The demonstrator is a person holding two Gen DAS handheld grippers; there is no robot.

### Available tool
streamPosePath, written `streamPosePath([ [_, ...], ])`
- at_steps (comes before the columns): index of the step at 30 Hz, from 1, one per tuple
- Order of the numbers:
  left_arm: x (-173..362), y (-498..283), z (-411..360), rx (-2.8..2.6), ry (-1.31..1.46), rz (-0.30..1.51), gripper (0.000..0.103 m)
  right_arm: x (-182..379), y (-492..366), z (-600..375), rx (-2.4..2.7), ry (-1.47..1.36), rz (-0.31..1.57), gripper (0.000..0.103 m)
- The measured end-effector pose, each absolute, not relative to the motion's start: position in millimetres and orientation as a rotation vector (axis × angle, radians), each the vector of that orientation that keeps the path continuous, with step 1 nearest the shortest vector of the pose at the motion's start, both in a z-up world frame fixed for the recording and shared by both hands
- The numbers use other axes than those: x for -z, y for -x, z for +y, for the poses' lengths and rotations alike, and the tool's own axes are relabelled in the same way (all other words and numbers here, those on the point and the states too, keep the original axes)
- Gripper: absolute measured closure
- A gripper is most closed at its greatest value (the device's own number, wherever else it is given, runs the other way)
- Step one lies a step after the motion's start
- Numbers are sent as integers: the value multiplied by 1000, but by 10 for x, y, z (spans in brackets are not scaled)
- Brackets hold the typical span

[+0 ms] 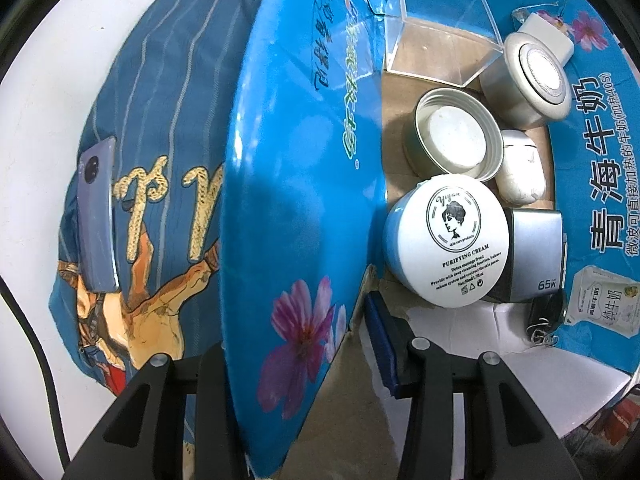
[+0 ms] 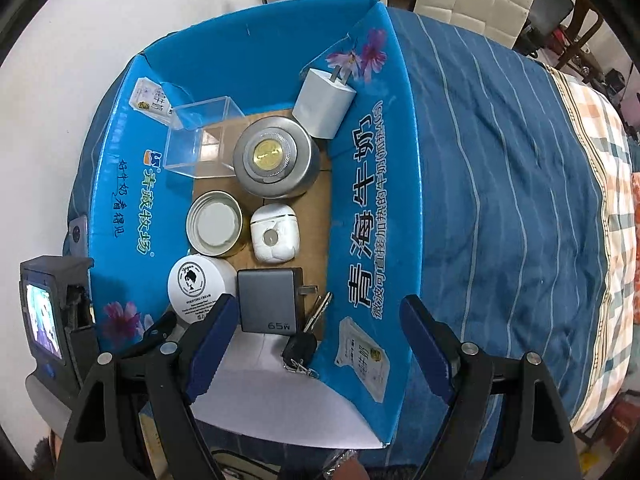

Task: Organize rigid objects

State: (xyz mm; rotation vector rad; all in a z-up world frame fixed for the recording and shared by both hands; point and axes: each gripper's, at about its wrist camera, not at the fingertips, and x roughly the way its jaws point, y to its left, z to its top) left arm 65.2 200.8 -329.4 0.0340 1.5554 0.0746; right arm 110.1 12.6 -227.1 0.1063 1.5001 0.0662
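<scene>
1. Our left gripper (image 1: 304, 376) has its fingers closed on the blue box's side wall (image 1: 296, 184), gripping it from above.
2. Our right gripper (image 2: 320, 344) hangs over the blue box (image 2: 248, 60), fingers wide apart and holding nothing.
3. Nearest inside lie the car key (image 2: 299, 347), blade pointing away, and the grey charger (image 2: 267, 301), prongs pointing right.
4. Beyond sit the cream jar (image 2: 192, 286), open tin (image 2: 214, 224) and earbud case (image 2: 273, 233).
5. Farthest are the round shaver (image 2: 273, 156), clear box (image 2: 200, 140) and tilted white adapter (image 2: 322, 105).
</scene>
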Motion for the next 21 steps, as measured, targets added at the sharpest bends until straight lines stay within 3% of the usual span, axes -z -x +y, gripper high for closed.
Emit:
streamPosePath([
  [4,3143,-596,1981,-111,-30,1548,50,2217,-1060,95,-71,-112,1501,18],
  [6,3072,-567,1977,-118,-21,1561,14,2183,-1037,77,-75,-112,1499,18],
  [7,3010,-546,1977,-113,-5,1553,9,2166,-1024,61,-76,-118,1499,18],
  [21,1730,-237,1839,-201,41,1322,8,1653,-806,-277,-88,-142,1451,13],
])
